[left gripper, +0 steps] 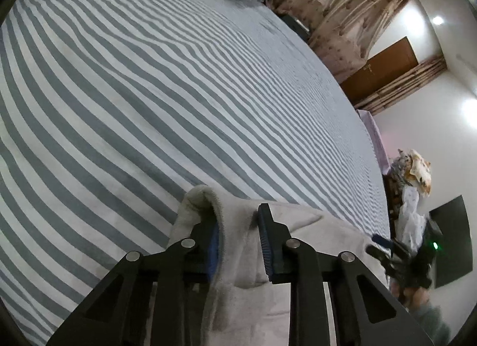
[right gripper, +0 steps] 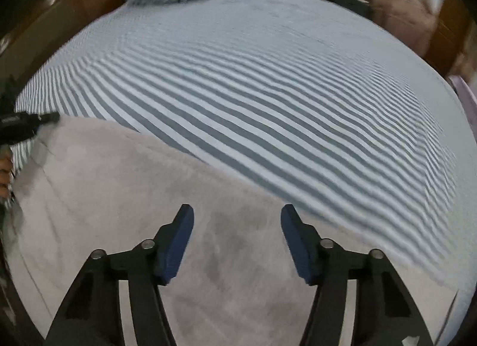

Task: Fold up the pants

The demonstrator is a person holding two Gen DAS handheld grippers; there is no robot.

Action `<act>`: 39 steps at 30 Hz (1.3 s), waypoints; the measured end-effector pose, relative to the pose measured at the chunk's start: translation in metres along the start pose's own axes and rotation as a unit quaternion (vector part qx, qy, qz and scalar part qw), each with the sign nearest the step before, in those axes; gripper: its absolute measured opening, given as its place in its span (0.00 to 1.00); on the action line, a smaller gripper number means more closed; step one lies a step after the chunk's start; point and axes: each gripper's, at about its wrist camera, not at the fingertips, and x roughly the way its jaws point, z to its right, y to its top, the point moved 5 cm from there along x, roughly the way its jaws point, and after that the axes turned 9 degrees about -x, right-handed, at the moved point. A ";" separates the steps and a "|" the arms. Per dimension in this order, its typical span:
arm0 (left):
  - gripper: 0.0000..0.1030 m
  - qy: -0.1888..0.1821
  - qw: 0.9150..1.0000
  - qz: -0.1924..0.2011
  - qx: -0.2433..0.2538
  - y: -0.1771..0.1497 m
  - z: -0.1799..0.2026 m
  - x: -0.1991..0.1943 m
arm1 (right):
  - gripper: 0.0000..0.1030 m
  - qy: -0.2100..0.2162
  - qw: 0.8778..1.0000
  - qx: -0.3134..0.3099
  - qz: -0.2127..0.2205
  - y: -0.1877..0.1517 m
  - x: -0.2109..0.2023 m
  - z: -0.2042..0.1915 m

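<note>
Your left gripper (left gripper: 238,217) fingers pinch the pants (left gripper: 235,256) fold, lower centre; right gripper (right gripper: 237,214) fingers wide above pants, striped bed (right gripper: 268,92) behind

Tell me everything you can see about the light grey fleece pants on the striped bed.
The light grey fleece pants look soft and plush, lying mostly flat on the grey-and-white striped bed sheet. One edge is bunched into a raised fold between the left gripper fingers. The right gripper hovers open above the flat part.
</note>
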 end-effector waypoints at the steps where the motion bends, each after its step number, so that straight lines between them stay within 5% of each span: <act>1: 0.23 -0.002 1.000 0.004 0.001 -0.001 0.000 0.000 | 0.53 0.007 1.000 -0.016 -0.011 0.005 0.009 0.003; 10: 0.22 0.000 1.000 0.019 0.025 -0.008 -0.004 -0.004 | 0.55 0.094 0.990 -0.077 -0.072 0.017 0.044 0.011; 11: 0.22 0.001 0.999 0.020 0.025 -0.008 -0.004 -0.004 | 0.49 0.094 0.990 -0.080 -0.072 0.017 0.045 0.011; 13: 0.22 0.005 0.999 0.020 0.027 -0.011 -0.001 -0.001 | 0.19 0.096 0.989 -0.088 -0.064 0.017 0.041 0.009; 17: 0.20 0.020 0.999 0.023 0.028 -0.011 0.005 -0.003 | 0.06 0.030 0.995 -0.090 -0.023 0.003 0.011 -0.001; 20: 0.10 0.029 0.999 0.032 0.027 -0.013 0.013 -0.009 | 0.05 -0.020 0.996 -0.089 0.001 0.000 -0.015 -0.014; 26: 0.07 0.002 0.998 0.050 0.044 -0.026 0.033 -0.051 | 0.05 -0.087 0.993 -0.070 0.034 -0.013 -0.088 -0.037; 34: 0.07 -0.055 0.995 0.054 0.060 -0.074 0.047 -0.131 | 0.05 -0.102 0.992 -0.029 0.074 -0.082 -0.179 -0.087; 39: 0.07 -0.064 0.995 0.043 0.071 -0.118 0.033 -0.169 | 0.05 -0.092 0.992 0.003 0.083 -0.140 -0.201 -0.121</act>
